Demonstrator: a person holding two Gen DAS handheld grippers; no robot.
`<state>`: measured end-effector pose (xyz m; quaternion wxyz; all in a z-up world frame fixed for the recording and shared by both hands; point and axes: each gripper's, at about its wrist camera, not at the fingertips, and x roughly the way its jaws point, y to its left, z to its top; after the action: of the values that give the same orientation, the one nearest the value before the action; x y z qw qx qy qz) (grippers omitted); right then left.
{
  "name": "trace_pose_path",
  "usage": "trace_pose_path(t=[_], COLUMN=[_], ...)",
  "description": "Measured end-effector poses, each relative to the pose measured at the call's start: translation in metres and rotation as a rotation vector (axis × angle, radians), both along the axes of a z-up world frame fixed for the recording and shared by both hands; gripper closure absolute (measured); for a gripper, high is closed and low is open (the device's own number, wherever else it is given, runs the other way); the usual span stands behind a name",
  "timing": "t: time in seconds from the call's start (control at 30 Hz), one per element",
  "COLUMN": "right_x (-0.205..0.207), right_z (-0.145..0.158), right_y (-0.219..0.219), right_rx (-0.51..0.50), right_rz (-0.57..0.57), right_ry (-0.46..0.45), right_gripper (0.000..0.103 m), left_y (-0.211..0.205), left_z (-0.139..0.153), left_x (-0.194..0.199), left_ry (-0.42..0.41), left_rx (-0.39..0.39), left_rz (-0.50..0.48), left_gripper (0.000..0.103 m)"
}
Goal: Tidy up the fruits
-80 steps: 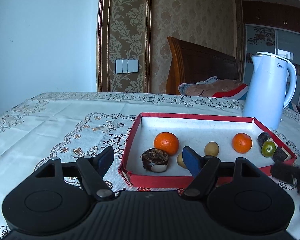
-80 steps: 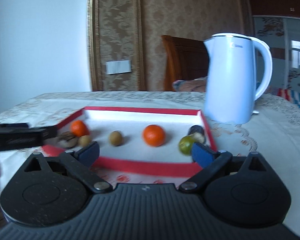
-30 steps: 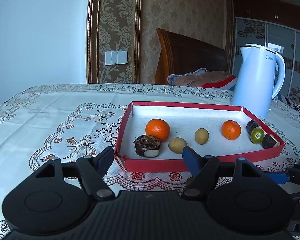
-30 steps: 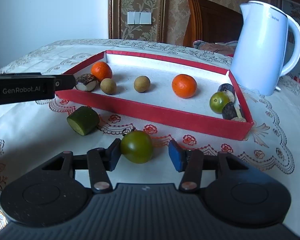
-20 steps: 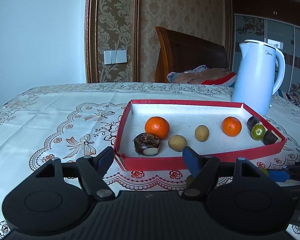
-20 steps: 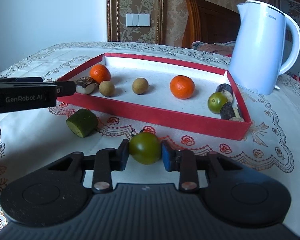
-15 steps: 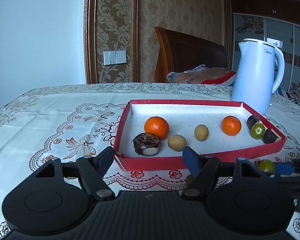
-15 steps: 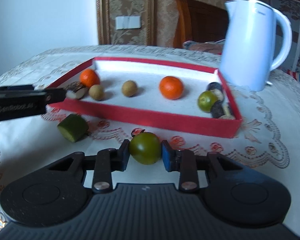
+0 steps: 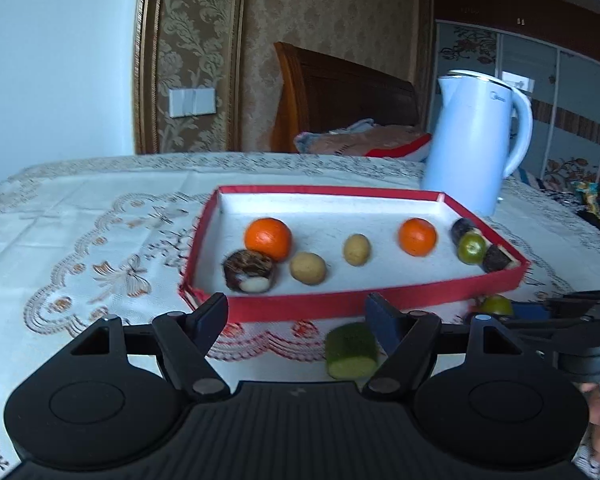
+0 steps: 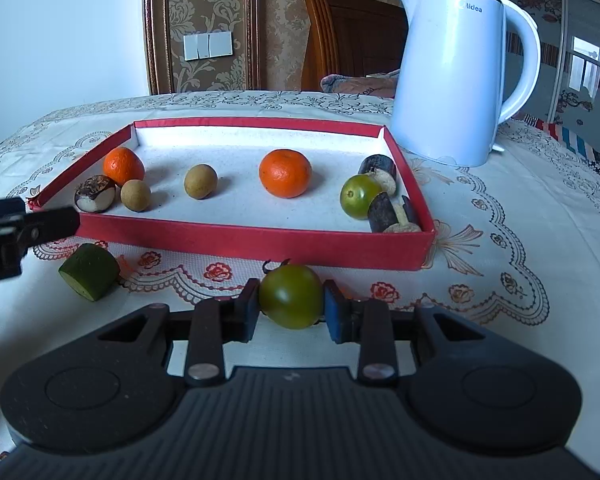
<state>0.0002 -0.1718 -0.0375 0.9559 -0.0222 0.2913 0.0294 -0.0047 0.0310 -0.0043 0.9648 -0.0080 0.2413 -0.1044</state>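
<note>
A moment ago the right claw (image 10: pixel 291 309) stood wide around the green tomato (image 10: pixel 291 296); now its pads are clamped on the fruit, just near of the red tray (image 10: pixel 236 237). So the pick looks made, and the tomato probably goes over the near wall into the tray with the oranges and other fruit. The left claw (image 9: pixel 296 322) stays spread apart and empty; the green cut cucumber piece (image 9: pixel 351 350) lies on the tabletop (image 9: pixel 80 216) between its fingers, likely next.
</note>
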Motion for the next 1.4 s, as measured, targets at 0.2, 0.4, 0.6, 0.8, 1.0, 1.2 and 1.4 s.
trace_pose_path(t=[0.2,0.4,0.6,0.8,1.0,1.2,1.4], right_x=[0.000,-0.001,-0.001,-0.001,-0.001,-0.001,-0.001], right_z=[0.000,-0.001,-0.001,-0.001,-0.001,-0.001,-0.001], right_y=[0.001,0.003,0.003,0.003,0.003,0.004,0.004], right_rx=[-0.008,-0.014,-0.014,-0.018,-0.018,-0.019,-0.020], right_rz=[0.000,0.002,0.002,0.002,0.002,0.003,0.002], right_ry=[0.000,0.000,0.000,-0.001,-0.001,-0.001,-0.001], right_gripper=[0.071,0.070,0.070,0.070,0.070,0.070,0.070], left_y=[-0.011,-0.021,-0.028,-0.033,-0.039,-0.035,-0.044], left_z=[-0.005,-0.012,-0.021,-0.023,-0.023,-0.022,-0.022], left_x=[-0.001,0.008,0.019,0.023,0.024,0.024,0.017], left_ry=[0.017,0.073,0.148,0.153,0.156,0.160,0.138], left_rx=[0.026,0.066,0.103,0.122,0.133,0.105,0.140], left_rz=[-0.031,-0.024,-0.013,0.012,0.074,0.085,0.050], left_gripper=[0.028,0.028,0.028,0.028,0.026,0.031,0.047])
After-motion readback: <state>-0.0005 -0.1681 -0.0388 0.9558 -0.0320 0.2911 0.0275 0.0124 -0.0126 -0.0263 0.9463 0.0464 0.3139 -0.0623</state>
